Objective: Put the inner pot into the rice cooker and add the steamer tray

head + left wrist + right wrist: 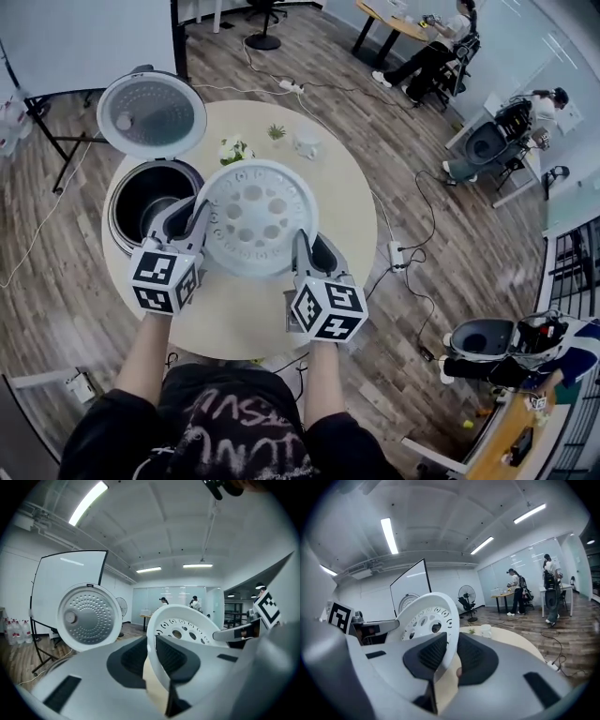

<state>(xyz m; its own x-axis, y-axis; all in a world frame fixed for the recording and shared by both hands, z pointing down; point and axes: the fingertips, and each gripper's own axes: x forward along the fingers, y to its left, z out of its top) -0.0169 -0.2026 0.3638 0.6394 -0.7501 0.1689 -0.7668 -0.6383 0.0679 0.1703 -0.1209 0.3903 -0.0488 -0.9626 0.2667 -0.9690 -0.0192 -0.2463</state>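
Left gripper point(195, 223), right gripper point(304, 249) pinch steamer tray point(255, 217) rim | rice cooker point(116, 223) open alongside

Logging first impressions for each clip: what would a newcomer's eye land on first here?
The white steamer tray stands out first. It is held above the round table, with the left gripper clamped on its left rim and the right gripper clamped on its right rim. Just left of it stands the rice cooker, its lid swung up and open.
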